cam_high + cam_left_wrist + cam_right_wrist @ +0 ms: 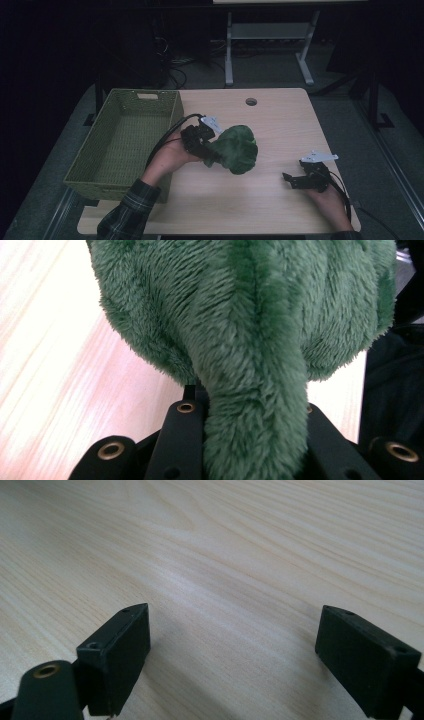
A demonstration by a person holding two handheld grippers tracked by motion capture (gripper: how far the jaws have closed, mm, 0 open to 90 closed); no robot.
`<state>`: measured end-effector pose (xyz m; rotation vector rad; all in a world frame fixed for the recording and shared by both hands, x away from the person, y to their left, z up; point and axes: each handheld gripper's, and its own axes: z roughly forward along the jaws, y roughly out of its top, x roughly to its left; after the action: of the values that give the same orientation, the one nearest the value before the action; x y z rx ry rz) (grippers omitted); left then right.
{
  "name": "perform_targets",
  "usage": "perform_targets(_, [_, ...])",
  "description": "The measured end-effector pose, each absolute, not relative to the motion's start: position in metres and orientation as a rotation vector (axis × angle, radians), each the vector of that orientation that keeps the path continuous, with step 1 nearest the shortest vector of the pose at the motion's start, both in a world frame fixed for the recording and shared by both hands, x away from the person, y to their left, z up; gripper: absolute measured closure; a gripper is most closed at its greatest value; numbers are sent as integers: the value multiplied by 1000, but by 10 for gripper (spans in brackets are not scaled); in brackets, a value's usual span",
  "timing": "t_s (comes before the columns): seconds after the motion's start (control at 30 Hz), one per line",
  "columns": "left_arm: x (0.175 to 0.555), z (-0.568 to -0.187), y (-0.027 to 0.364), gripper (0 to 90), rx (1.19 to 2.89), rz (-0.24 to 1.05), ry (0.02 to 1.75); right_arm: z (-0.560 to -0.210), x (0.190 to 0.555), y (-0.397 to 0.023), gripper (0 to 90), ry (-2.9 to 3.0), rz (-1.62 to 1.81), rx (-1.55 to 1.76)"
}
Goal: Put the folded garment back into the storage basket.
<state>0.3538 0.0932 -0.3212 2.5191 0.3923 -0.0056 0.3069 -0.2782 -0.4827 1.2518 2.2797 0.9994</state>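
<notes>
A green plush toy (236, 149) hangs in the air over the middle of the wooden table (280, 120), held by my left gripper (210, 156). In the left gripper view its fuzzy green body (240, 315) looms close, and a narrow plush part runs down between the two black jaws, which are shut on it. My right gripper (292, 180) rests low at the table's right front, pointing left. Its black jaws stand wide apart in the right gripper view, with bare wood between the fingertips (127, 640).
A green woven basket (125, 145) stands at the table's left side, with nothing visible inside it. A round cable hole (251, 102) sits near the table's far edge. Beyond the table are a white desk frame (270, 45) and dark floor.
</notes>
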Motion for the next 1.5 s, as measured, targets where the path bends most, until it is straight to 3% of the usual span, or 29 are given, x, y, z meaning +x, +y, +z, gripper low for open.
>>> perform_targets(0.43, [359, -293, 148, 774, 2470, 91, 514, -483, 307, -278, 139, 2280, 1000, 1251])
perform_targets(1.03, [354, -280, 248, 774, 2385, 232, 762, -483, 307, -278, 129, 2278, 997, 1255])
perform_targets(1.3, [348, -283, 288, 774, 2345, 289, 892, -484, 309, -277, 31, 2293, 974, 1264])
perform_targets(1.5, [346, -294, 315, 775, 2315, 313, 995, -484, 309, -276, 27, 2297, 971, 1270])
